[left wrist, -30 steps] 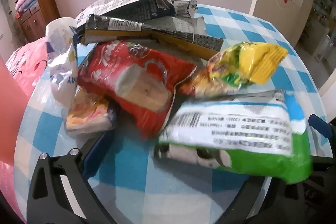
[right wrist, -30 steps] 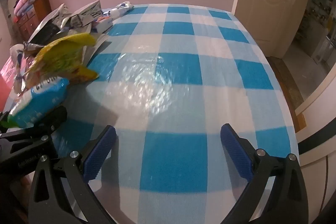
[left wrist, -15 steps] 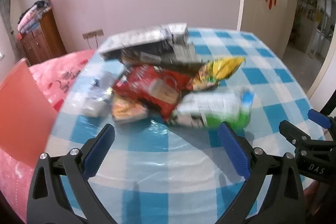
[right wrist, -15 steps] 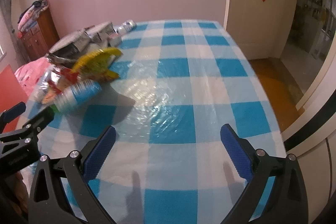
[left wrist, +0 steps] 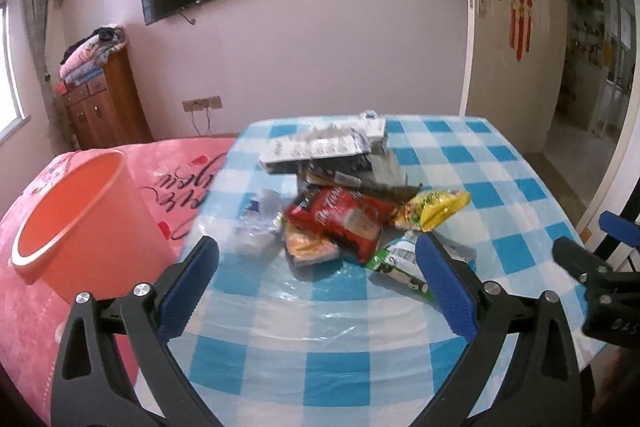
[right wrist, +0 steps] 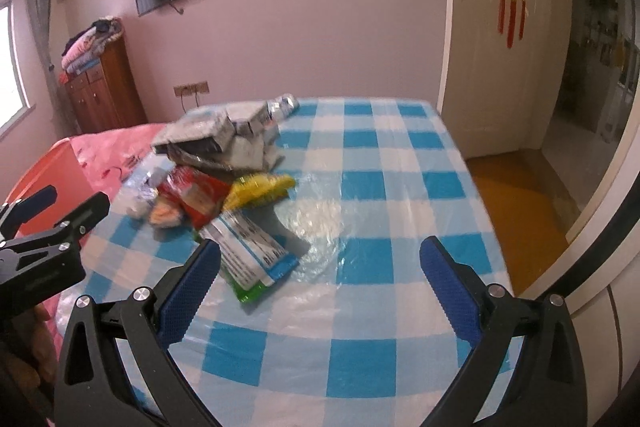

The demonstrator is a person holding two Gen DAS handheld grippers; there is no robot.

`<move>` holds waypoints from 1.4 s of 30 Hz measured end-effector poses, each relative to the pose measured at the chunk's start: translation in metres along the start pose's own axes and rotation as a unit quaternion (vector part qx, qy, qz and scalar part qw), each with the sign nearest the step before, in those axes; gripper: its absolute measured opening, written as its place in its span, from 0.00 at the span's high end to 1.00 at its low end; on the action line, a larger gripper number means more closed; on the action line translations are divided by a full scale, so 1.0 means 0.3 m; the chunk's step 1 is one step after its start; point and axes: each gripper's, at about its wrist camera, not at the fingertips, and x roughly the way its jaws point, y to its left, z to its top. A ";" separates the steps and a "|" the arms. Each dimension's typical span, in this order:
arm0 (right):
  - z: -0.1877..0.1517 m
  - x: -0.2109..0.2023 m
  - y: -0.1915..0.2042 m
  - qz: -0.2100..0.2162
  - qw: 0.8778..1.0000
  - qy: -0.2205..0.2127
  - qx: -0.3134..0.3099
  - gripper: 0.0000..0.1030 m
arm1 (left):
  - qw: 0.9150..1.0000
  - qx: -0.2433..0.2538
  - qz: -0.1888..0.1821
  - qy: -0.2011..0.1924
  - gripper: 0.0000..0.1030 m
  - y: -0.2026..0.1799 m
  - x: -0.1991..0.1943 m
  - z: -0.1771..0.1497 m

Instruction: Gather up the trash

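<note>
A heap of trash lies on the blue-checked table (left wrist: 280, 339): a red packet (left wrist: 344, 223), a yellow packet (left wrist: 436, 209), a green and white packet (left wrist: 396, 263), a crumpled clear bag (left wrist: 256, 227) and grey printed wrappers (left wrist: 320, 147). The heap also shows in the right wrist view, with the green and white packet (right wrist: 252, 259) nearest. My left gripper (left wrist: 318, 283) is open and empty, held back above the table's near side. My right gripper (right wrist: 320, 285) is open and empty, to the right of the heap. An orange bucket (left wrist: 80, 219) stands left of the table.
A pink bedspread (left wrist: 172, 171) lies behind the bucket. A wooden cabinet (left wrist: 104, 103) with folded cloth stands at the back left. A white door (right wrist: 492, 47) and an open doorway are at the right. The table's right half (right wrist: 400, 187) shows only cloth.
Both grippers have pulled back and up from the table. The heap now looks smaller and farther away, and the orange bucket has come into the left view.
</note>
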 end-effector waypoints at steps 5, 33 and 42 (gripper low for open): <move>0.032 -0.078 0.026 -0.004 1.000 -0.026 -0.008 0.04 | 1.000 -0.004 0.000 -0.017 0.04 0.032 -0.054 0.014; 0.053 -0.185 0.032 0.000 0.998 -0.061 0.004 0.04 | 0.999 0.000 -0.002 -0.049 0.04 0.060 -0.146 0.040; 0.035 -0.137 0.018 0.007 0.999 -0.043 0.009 0.04 | 0.999 0.004 -0.001 -0.041 0.04 0.041 -0.118 0.034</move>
